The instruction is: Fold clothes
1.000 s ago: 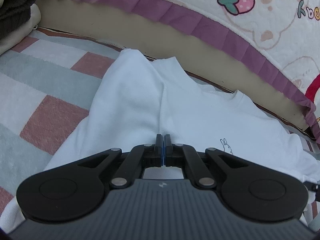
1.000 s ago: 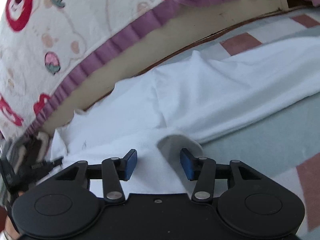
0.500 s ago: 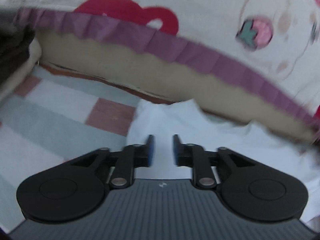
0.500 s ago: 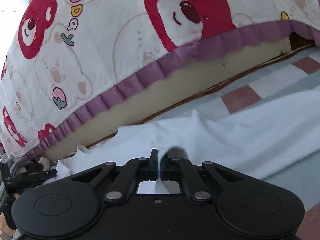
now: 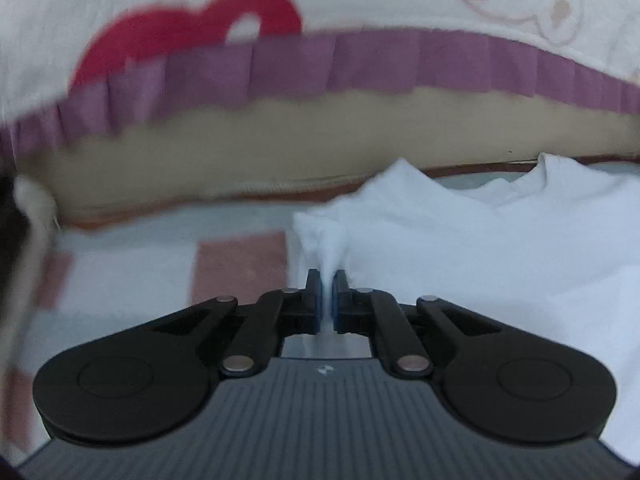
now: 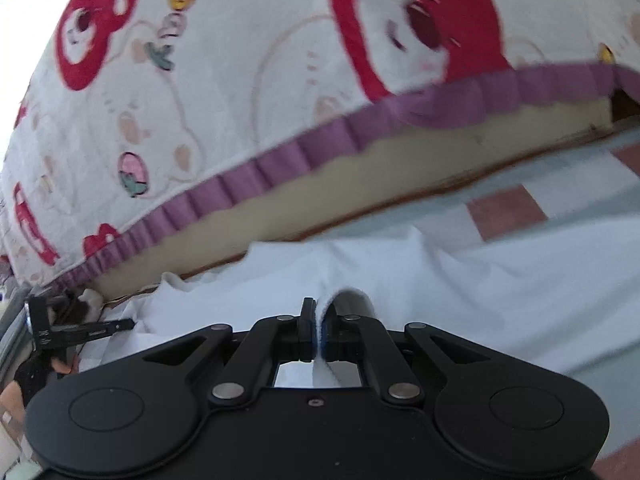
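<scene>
Lying spread across a checked blanket (image 5: 240,268) of pink, white and pale blue squares, a white shirt (image 5: 500,264) is being gripped at two places. The left gripper (image 5: 329,294) has just been closing and its fingers are now pinching a bunched peak of cloth at the shirt's left edge, which is pulling up into a narrow ridge between the blue pads. The right gripper (image 6: 319,328) is clamping a rolled white fold (image 6: 344,300) of the same shirt, its fingers pressed nearly together on it. Beyond the shirt's far edge, a bed (image 6: 360,184) is rising as a wall: a tan mattress side topped by a purple frill (image 5: 360,64) and a cream cover printed with red bears (image 6: 420,20) and strawberries. Bare blanket is showing to the left of the shirt in the left wrist view and to the right in the right wrist view. At the far left of the right wrist view, a dark stand-like object (image 6: 60,328) is sitting beside the shirt, too small to identify.
</scene>
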A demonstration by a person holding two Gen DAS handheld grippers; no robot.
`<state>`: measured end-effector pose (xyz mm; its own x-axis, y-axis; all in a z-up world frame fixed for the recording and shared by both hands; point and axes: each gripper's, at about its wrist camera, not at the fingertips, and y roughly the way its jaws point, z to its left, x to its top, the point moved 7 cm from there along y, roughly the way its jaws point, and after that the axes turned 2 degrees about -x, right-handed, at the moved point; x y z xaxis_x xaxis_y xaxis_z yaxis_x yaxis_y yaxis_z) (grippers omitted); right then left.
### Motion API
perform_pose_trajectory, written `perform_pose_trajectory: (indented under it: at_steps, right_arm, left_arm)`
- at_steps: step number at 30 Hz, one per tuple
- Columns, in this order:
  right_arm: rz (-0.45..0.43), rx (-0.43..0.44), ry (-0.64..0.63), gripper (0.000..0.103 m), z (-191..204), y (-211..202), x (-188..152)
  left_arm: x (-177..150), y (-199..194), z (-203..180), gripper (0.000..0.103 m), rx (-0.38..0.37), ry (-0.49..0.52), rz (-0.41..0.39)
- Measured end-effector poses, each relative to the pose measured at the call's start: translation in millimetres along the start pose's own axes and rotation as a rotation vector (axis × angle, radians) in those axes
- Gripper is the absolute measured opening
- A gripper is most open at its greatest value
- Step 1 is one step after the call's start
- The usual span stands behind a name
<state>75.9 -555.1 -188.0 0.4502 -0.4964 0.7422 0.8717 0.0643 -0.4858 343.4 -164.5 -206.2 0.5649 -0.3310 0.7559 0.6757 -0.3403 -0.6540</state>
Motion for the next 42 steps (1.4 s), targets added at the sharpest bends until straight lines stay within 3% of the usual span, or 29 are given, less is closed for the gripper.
perform_pose_trajectory:
  at_steps: [4, 7, 11, 14, 16, 18, 22, 24, 25, 26, 31, 34, 36, 38, 42]
  right_arm:
    - [-0.045, 0.046, -0.01, 0.004, 13, 7, 23]
    - [-0.014, 0.032, -0.049, 0.004, 17, 32, 34]
    - [0.064, -0.011, -0.112, 0.004, 22, 77, 38]
    - [0.112, -0.084, -0.157, 0.004, 19, 102, 37]
    - [0.126, -0.114, -0.161, 0.004, 17, 109, 36]
    - [0.129, -0.127, -0.155, 0.004, 18, 112, 35]
    - [0.144, -0.158, -0.156, 0.004, 19, 115, 33]
    - [0.156, -0.182, -0.159, 0.004, 19, 118, 33]
    - [0.164, -0.195, -0.166, 0.004, 21, 119, 33]
    - [0.17, -0.204, -0.178, 0.004, 24, 120, 34]
    - [0.169, -0.21, -0.209, 0.004, 40, 115, 43]
    - [0.16, -0.195, -0.187, 0.005, 46, 112, 46]
    - [0.156, -0.191, -0.159, 0.005, 47, 110, 47]
    - [0.157, -0.19, -0.133, 0.005, 47, 111, 46]
    - [0.195, -0.174, -0.1, 0.005, 50, 115, 34]
  left_arm:
    - [-2, -8, 44, 0.005, -0.009, -0.203, -0.03]
    - [-11, 4, 75, 0.005, -0.074, -0.337, -0.013]
    - [-18, 20, 88, 0.007, -0.123, -0.388, 0.003]
    - [-18, 11, 94, 0.015, -0.101, -0.413, -0.019]
    - [-17, -9, 94, 0.02, -0.12, -0.38, -0.058]
    - [-19, -32, 85, 0.024, -0.167, -0.27, -0.051]
    - [-43, -84, 47, 0.034, -0.249, 0.026, -0.046]
    - [-62, -110, 25, 0.037, -0.242, 0.197, -0.092]
    - [-73, -120, 13, 0.045, -0.24, 0.281, -0.114]
    - [-81, -124, 4, 0.047, -0.236, 0.313, -0.105]
    - [-108, -100, -17, 0.047, -0.166, 0.318, -0.002]
    - [-109, -89, -23, 0.048, -0.056, 0.403, -0.023]
    - [-107, -91, -21, 0.046, -0.023, 0.416, -0.038]
    - [-105, -97, -17, 0.013, -0.012, 0.403, -0.046]
    - [-109, -114, 13, 0.008, 0.052, 0.259, -0.047]
